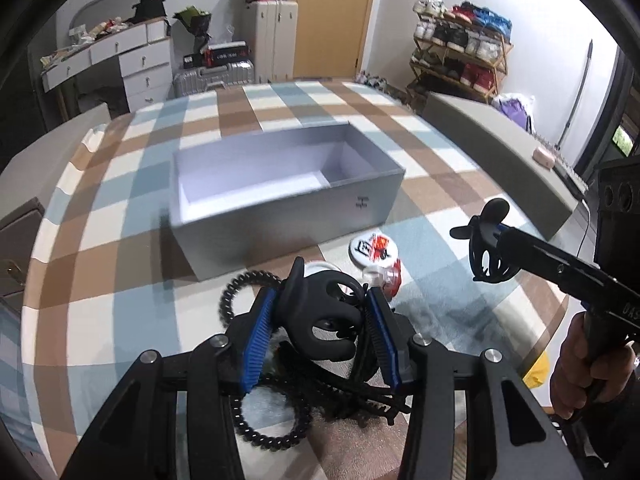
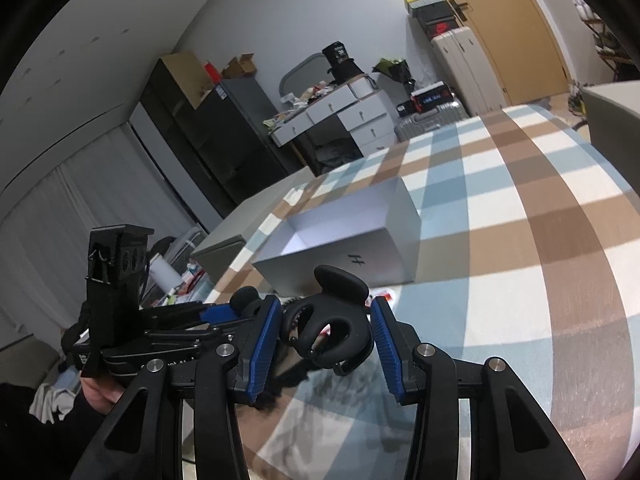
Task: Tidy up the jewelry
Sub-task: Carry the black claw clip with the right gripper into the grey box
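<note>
My left gripper [image 1: 322, 316] is shut on a black hair claw clip [image 1: 316, 312], held above a pile of black spiral hair ties [image 1: 264, 428] and clips on the checked cloth. My right gripper [image 2: 326, 334] is shut on a second black hair claw clip [image 2: 332, 328]; it also shows in the left wrist view [image 1: 490, 250], raised at the right. An open grey box [image 1: 280, 184] with a white inside lies ahead, empty as far as I see; it shows in the right wrist view too [image 2: 352, 240]. The left gripper shows at the left of the right wrist view [image 2: 240, 308].
A round white badge [image 1: 374, 250] and a small red-and-clear item [image 1: 386, 278] lie in front of the box. The checked cloth [image 1: 120, 240] covers the table. A grey ledge [image 1: 500, 148] runs along the right. Drawers, suitcases and a shoe rack stand behind.
</note>
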`<state>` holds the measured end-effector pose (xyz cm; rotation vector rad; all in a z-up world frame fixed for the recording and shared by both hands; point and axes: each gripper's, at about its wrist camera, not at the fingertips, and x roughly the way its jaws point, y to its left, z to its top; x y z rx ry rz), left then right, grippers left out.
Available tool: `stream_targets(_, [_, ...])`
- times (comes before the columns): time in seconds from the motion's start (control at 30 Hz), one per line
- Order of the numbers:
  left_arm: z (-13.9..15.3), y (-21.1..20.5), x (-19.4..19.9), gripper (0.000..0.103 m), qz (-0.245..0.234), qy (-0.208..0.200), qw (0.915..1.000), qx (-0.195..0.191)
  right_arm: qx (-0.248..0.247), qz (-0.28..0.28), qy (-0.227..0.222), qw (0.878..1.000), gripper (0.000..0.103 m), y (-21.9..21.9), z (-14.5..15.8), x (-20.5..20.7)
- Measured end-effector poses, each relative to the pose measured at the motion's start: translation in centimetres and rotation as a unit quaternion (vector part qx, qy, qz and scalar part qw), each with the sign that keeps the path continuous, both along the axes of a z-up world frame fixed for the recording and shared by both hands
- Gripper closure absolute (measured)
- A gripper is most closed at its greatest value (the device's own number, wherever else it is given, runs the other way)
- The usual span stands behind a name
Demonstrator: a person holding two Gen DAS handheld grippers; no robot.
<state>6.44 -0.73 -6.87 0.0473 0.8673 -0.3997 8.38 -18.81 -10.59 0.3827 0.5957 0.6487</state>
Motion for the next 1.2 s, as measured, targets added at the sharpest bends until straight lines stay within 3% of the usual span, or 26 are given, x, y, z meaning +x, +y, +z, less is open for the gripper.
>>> stream_targets(0.3, [3.0,2.2,0.5,0.062,0.031,-0.047,0.9981,-0.022,-0.009,0.018,-0.036,0.999,0.058,2.0,3.1,0.7])
stream_targets(0.53, [4.4,3.5,3.2,0.062,0.047,-0.071,0.9961,-0.025,-0.01,0.037,-0.051,0.998,0.058,3.5,5.5,3.7])
stream_targets(0.8, [3.6,4.1,8.0,0.062,0.044,-0.042,0.997,-0.048,-0.02,0.058,-0.044,0.997,0.058,5.2,6.2,8.7])
stream_targets(1.2, [0.6,2.9,11.5,0.062,0.016,0.015,0.9986,-0.048,-0.062,0.07,0.02,0.995,0.058,7.0,2.3,14.9])
